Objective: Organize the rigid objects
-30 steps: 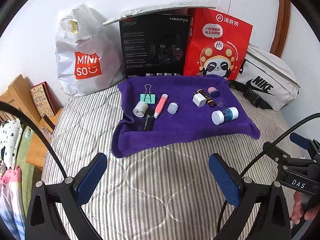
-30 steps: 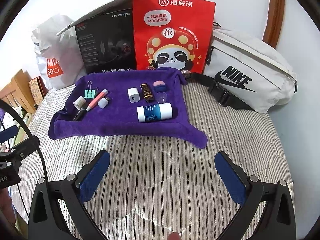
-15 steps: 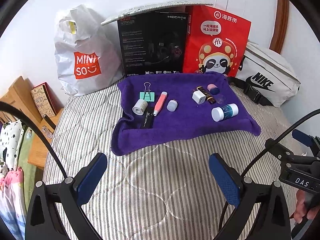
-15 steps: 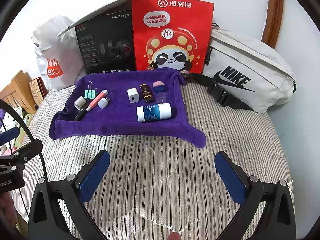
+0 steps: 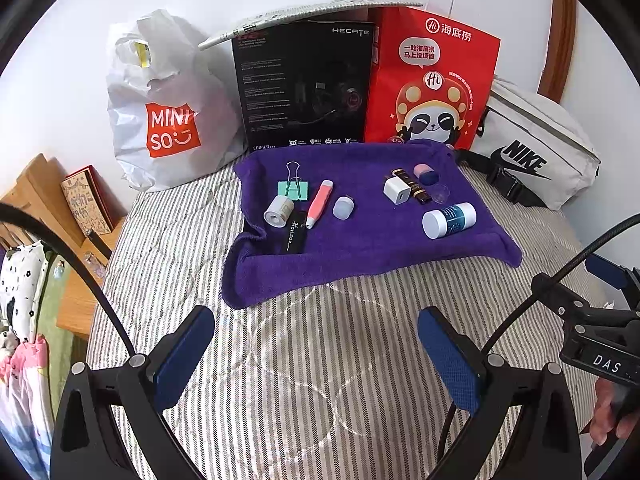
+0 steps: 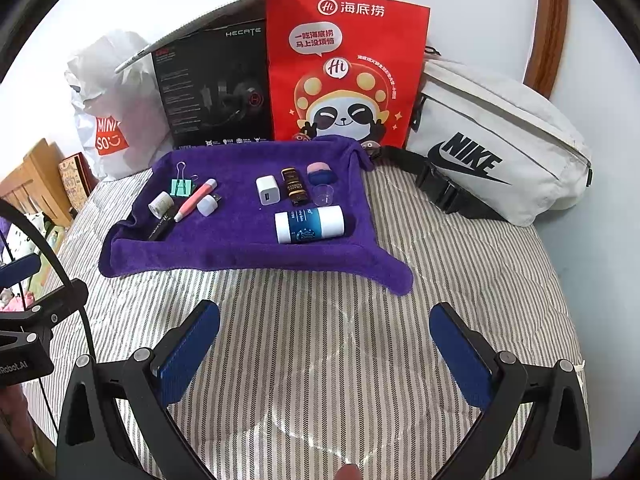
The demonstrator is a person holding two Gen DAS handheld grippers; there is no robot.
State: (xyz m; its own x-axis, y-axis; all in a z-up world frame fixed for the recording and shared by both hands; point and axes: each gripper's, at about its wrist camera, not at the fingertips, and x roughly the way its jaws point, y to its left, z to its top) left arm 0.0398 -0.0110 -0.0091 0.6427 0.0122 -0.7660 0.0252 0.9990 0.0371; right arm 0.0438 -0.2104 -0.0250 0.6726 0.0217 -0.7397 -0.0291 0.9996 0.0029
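Note:
A purple towel [image 5: 360, 248] [image 6: 224, 248] lies on the striped bed with small items on it. At its left are a green binder clip [image 5: 294, 189], a small tape roll [image 5: 277, 211], a pink pen [image 5: 319, 204], a black tube [image 5: 295, 236] and a pale cap [image 5: 343, 207]. At its right are a white charger cube [image 6: 267, 190], a brown bottle [image 6: 294, 187], a pink-and-blue sponge [image 6: 320, 173], a clear cup [image 6: 323, 195] and a white-and-blue bottle [image 6: 309, 224]. My left gripper [image 5: 316, 354] and right gripper [image 6: 326, 350] hover open over the bed, short of the towel, holding nothing.
Against the wall stand a white Miniso bag [image 5: 168, 108], a black headset box [image 5: 304, 84] and a red paper bag [image 6: 346, 68]. A white Nike waist bag [image 6: 496, 148] lies at the right. A wooden bedside stand [image 5: 44, 208] sits off the left edge.
Both grippers have drifted slightly back and up, so the towel and its items sit a little farther off. Nothing on the towel has moved.

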